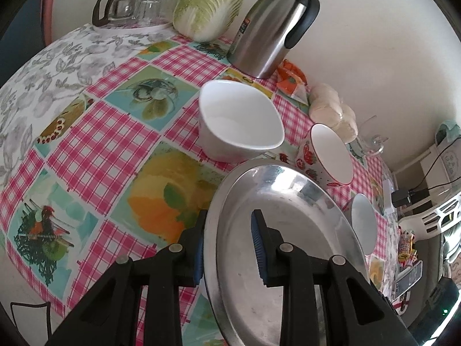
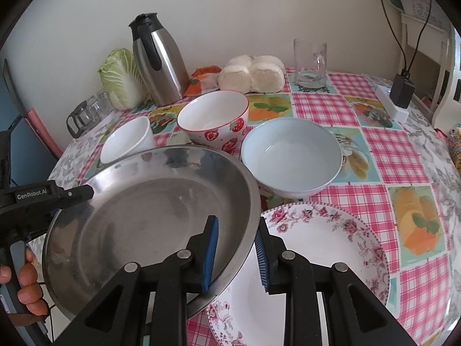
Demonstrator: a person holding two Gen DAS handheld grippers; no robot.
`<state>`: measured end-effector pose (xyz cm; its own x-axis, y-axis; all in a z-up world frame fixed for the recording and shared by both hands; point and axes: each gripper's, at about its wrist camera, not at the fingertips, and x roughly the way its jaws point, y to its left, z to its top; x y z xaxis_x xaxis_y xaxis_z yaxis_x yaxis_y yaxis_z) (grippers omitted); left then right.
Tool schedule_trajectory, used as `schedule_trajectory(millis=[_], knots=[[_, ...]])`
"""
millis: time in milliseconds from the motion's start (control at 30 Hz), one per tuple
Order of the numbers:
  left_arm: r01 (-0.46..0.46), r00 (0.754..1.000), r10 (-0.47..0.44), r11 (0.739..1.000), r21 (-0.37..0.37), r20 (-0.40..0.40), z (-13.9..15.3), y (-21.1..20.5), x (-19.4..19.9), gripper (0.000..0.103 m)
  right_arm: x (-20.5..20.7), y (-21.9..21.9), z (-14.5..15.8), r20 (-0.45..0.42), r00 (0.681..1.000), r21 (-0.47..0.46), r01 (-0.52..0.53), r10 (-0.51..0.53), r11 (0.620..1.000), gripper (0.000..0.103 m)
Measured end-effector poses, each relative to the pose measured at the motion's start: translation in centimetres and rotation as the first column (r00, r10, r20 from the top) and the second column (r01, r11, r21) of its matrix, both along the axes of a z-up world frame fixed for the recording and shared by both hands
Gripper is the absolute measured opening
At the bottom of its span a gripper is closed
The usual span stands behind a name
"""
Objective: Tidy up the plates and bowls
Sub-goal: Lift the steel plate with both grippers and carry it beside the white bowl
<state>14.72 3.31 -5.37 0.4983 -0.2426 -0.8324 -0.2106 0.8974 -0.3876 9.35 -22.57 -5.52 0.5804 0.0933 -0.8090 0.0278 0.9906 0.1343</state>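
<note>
A round steel plate (image 1: 288,230) (image 2: 144,225) hangs over the table, held at opposite rims. My left gripper (image 1: 227,248) is shut on its left rim; in the right wrist view the left gripper (image 2: 72,194) shows at the plate's far side with a hand behind it. My right gripper (image 2: 236,255) is shut on the right rim. The steel plate overlaps the left edge of a floral plate (image 2: 317,259) lying on the cloth. Behind stand a pale blue bowl (image 2: 291,155) (image 1: 364,222), a strawberry bowl (image 2: 213,118) (image 1: 331,152) and a white bowl (image 2: 126,141) (image 1: 239,121).
Along the wall stand a steel jug (image 2: 161,66), a cabbage (image 2: 121,77), bagged buns (image 2: 250,73) and a glass mug (image 2: 309,63). A glass pot with tumblers (image 1: 129,8) sits at the far left corner. A plugged adapter (image 2: 399,92) lies at the right edge.
</note>
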Motion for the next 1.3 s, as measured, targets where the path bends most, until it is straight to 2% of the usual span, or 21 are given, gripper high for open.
schedule_trajectory(millis=[367, 633, 1300], knots=[[-0.010, 0.995, 0.013, 1.000, 0.026, -0.096, -2.2, 0.0, 0.4, 0.030, 0.5, 0.3, -1.3, -0.036, 0.999, -0.016, -0.011, 0.010, 1.000, 0.027], [-0.001, 0.991, 0.004, 1.000, 0.023, -0.132, -3.0, 0.4, 1.0, 0.030, 0.9, 0.2, -2.2, -0.054, 0.999, -0.006, 0.001, -0.002, 1.000, 0.027], [-0.026, 0.990, 0.032, 0.999, 0.046, -0.135, -3.3, 0.3, 1.1, 0.030, 1.2, 0.5, -2.7, -0.069, 0.998, -0.005, -0.006, 0.005, 1.000, 0.029]])
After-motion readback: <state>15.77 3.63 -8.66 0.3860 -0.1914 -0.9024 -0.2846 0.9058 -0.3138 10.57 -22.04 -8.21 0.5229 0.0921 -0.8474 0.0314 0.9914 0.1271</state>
